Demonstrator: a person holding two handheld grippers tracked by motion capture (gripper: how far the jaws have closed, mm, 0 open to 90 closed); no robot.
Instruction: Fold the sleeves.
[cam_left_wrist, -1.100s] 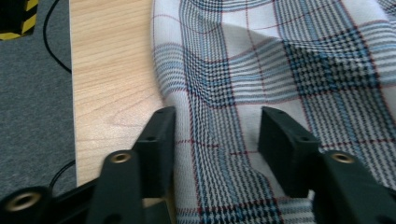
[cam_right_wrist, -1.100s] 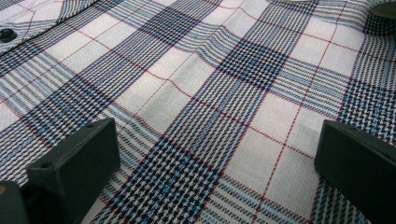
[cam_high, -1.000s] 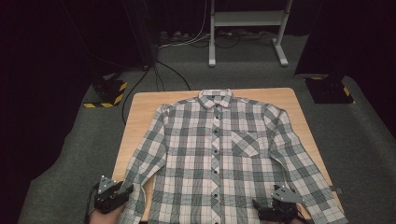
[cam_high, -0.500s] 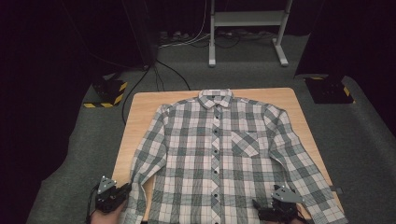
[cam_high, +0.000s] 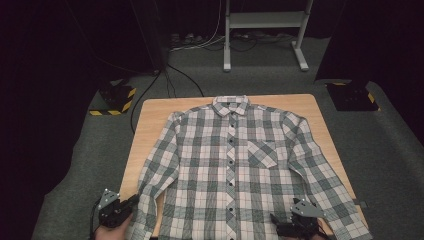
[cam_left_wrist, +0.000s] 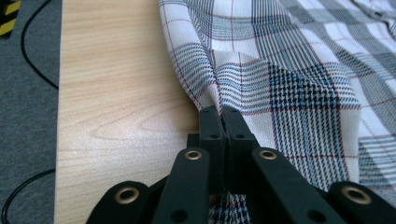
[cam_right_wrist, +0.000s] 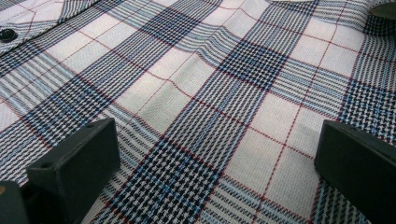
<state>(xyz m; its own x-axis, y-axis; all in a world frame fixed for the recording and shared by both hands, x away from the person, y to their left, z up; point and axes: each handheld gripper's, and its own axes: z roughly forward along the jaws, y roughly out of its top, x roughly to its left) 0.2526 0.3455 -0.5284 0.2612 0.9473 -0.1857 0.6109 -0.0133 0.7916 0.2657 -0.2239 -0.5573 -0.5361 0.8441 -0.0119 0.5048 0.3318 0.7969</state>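
Wooden table (cam_high: 145, 130) carries a plaid shirt (cam_high: 235, 170) spread flat, collar at its far edge; left gripper (cam_left_wrist: 223, 119) has just pinched the shirt's sleeve hem; right gripper (cam_right_wrist: 215, 158) gapes over the shirt's near hem.

The right tool (cam_right_wrist: 219, 163) hovers with jaws spread wide over flat plaid shirt (cam_right_wrist: 196, 93) fabric, a button (cam_right_wrist: 8, 35) at far left.

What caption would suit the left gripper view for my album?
Left gripper pinches a fold of the plaid shirt at the wooden table edge.
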